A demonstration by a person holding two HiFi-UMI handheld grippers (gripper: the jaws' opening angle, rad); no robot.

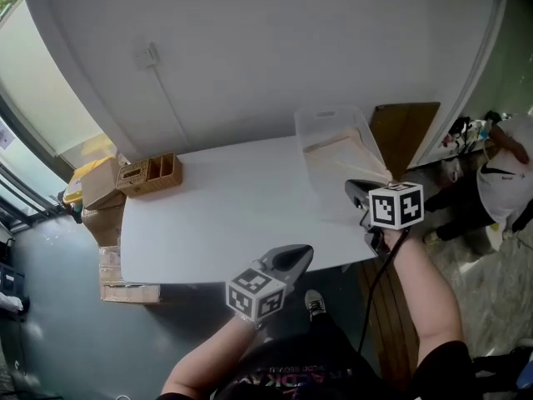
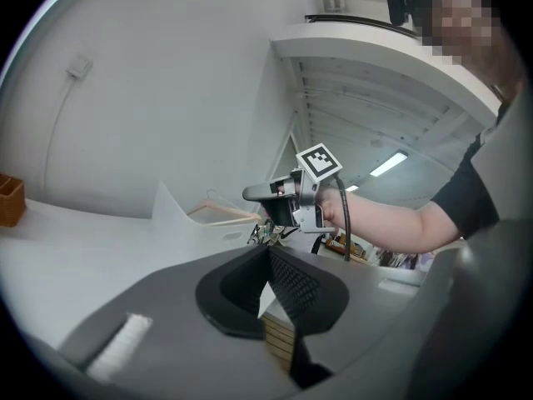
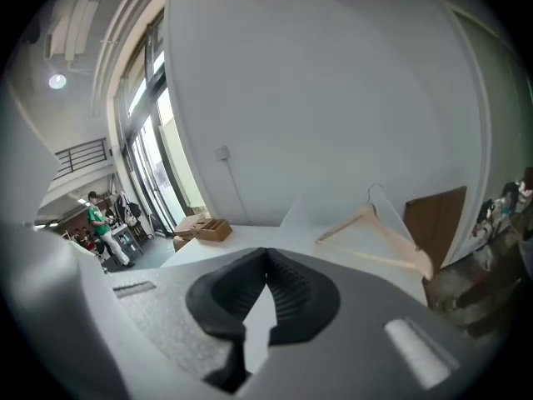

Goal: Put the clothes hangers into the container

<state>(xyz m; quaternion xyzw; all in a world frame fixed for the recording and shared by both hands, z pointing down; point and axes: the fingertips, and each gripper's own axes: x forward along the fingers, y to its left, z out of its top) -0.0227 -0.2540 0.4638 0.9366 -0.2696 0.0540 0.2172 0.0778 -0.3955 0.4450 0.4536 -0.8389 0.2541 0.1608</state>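
A clear plastic container point(image 1: 321, 127) stands at the back right of the white table point(image 1: 216, 215). A wooden clothes hanger point(image 1: 343, 144) lies inside it, with its arms resting toward the container's right side. In the right gripper view the hanger point(image 3: 375, 227) is ahead and to the right of my right gripper point(image 3: 266, 257), which is shut with nothing between its pads. This gripper point(image 1: 351, 187) hovers just in front of the container. My left gripper point(image 1: 305, 251) hangs at the table's front edge, and in its own view it point(image 2: 268, 252) is shut and empty. The same view also takes in the right gripper point(image 2: 275, 194) and the hanger point(image 2: 223, 213).
A brown wicker organiser point(image 1: 150, 175) sits at the table's back left corner. Cardboard boxes point(image 1: 100, 192) are stacked on the floor to the left. A brown board point(image 1: 404, 127) leans behind the container. A person point(image 1: 500, 182) crouches at the far right.
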